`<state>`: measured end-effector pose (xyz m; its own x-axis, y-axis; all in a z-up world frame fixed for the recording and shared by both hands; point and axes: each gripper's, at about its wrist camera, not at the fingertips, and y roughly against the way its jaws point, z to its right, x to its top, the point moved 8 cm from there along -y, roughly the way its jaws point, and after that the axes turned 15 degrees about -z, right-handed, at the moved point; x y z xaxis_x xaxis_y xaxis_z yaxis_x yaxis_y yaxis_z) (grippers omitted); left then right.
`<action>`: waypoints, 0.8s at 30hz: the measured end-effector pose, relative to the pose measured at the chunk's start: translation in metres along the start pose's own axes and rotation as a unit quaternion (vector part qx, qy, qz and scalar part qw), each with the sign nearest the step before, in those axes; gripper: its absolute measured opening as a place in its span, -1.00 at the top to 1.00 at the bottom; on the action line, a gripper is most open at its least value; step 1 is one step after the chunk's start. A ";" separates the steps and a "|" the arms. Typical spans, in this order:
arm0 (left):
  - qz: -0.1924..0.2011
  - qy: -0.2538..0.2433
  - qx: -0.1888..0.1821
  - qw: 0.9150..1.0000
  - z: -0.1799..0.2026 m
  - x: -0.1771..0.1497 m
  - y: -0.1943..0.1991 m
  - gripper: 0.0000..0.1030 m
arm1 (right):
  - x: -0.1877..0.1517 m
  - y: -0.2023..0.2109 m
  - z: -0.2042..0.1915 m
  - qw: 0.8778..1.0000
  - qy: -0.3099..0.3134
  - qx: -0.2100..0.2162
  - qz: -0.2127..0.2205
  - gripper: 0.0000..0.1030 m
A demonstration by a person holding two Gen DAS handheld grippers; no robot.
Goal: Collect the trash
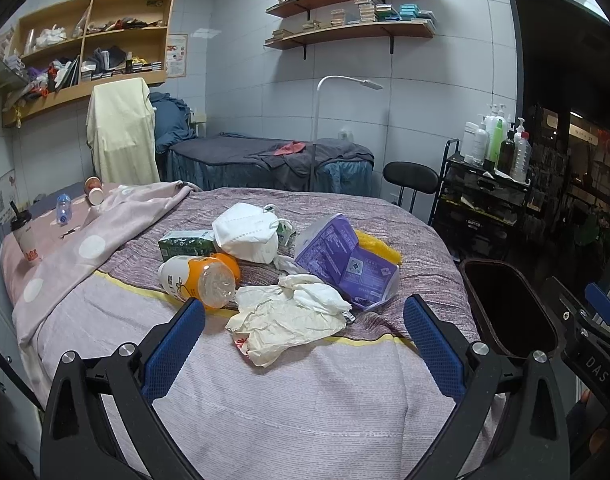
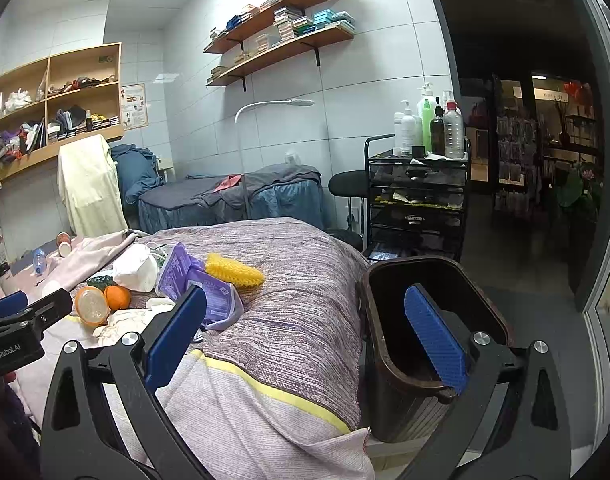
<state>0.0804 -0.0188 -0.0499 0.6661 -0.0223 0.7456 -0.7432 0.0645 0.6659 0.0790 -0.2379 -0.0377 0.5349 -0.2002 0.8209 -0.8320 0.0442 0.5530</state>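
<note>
Nothing looks collected yet, as far as I can judge: the brown bin [image 2: 433, 320] shows only a dark inside, and the whole heap of trash lies on the bed [image 1: 305, 392]. My left gripper [image 1: 305, 344] is spread wide and empty, hovering just short of the heap. My right gripper [image 2: 305, 344] is equally wide and empty, with one blue pad over the bin's mouth.

In the left wrist view the crumpled paper wrapper [image 1: 289, 320] lies nearest, at 12 o'clock between my fingers. The orange-capped plastic bottle [image 1: 201, 280] lies on its side at 11 o'clock, touching the green carton [image 1: 185, 242] behind it. The white face mask [image 1: 247, 232] sits behind those, the purple pouch [image 1: 345, 264] at 1 o'clock, and the yellow foam net [image 1: 379, 246] just beyond the pouch.

The bin stands off the bed's right edge, at 3 o'clock from the heap, with open blanket between. The bed drops away there, so I judge any carry should clear the bin's rim. More cups and a bottle lie far off at 10 o'clock.
</note>
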 end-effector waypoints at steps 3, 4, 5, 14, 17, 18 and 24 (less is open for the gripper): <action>0.001 0.000 0.000 1.000 0.000 0.000 0.000 -0.89 | 0.000 0.000 0.000 1.000 -0.001 -0.001 0.000 -0.91; 0.000 0.000 0.000 1.000 0.000 0.000 0.000 -0.89 | 0.000 -0.001 0.000 1.000 -0.001 0.000 0.000 -0.91; 0.000 0.000 0.000 1.000 0.000 0.000 0.000 -0.89 | 0.000 -0.001 0.000 1.000 -0.001 0.000 0.000 -0.91; -0.004 0.000 0.000 1.000 0.001 0.001 -0.002 -0.89 | -0.002 -0.004 -0.001 1.000 -0.003 0.001 -0.005 -0.91; -0.005 0.000 -0.001 1.000 0.001 0.001 -0.003 -0.89 | -0.002 -0.004 -0.001 1.000 -0.003 0.002 -0.005 -0.91; -0.005 0.000 -0.001 1.000 0.001 0.001 -0.003 -0.89 | -0.002 -0.004 -0.001 1.000 -0.003 0.002 -0.005 -0.91; -0.005 0.000 0.000 1.000 0.001 0.001 -0.003 -0.89 | -0.002 -0.005 -0.002 1.000 -0.002 0.002 -0.007 -0.91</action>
<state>0.0832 -0.0201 -0.0511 0.6737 -0.0222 0.7387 -0.7364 0.0641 0.6735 0.0824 -0.2361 -0.0421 0.5451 -0.2055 0.8128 -0.8255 0.0376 0.5631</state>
